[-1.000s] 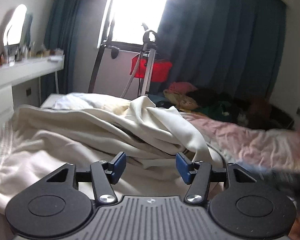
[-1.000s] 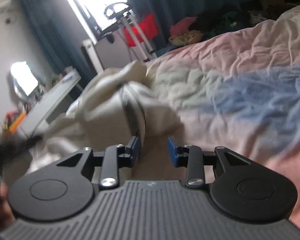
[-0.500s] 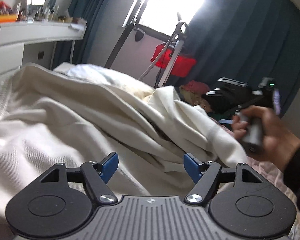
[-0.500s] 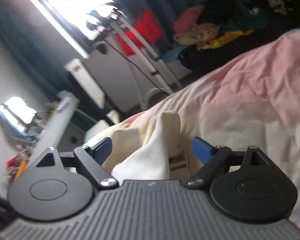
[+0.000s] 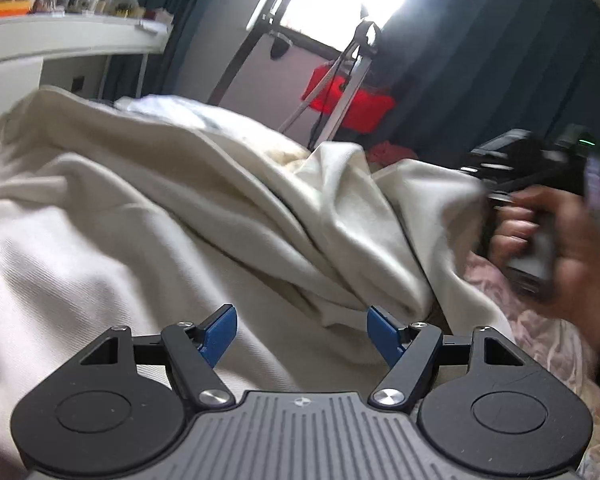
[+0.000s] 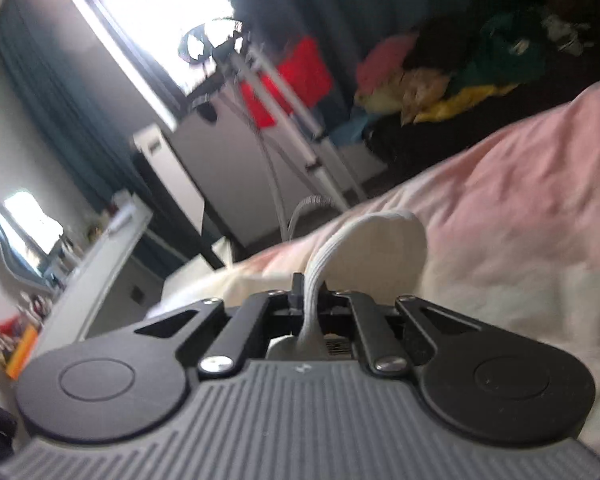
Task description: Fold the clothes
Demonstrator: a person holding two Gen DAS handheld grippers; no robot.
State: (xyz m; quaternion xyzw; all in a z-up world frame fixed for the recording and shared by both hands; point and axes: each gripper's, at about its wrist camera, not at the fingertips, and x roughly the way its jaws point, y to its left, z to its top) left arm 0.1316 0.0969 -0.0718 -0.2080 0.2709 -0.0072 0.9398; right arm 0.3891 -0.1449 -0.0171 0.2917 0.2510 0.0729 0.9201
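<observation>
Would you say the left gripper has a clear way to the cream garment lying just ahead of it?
Probably yes. The left gripper is open, with nothing between its fingers, and folds of the cream garment lie right in front of it with nothing between. The right gripper, shut on the garment's ribbed edge, is off to the side.

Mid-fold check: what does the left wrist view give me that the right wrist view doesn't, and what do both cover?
Left wrist only: the left tongs open over the spread cream garment, nothing between them, and the person's right hand gripping the other tool's handle at the cloth's far edge.

Right wrist only: the right tongs shut on a ribbed edge of that garment, and the heap of coloured clothes beyond the bed.

Both: the pink bedding, the red item on the stand, the bright window and the dark curtains.
</observation>
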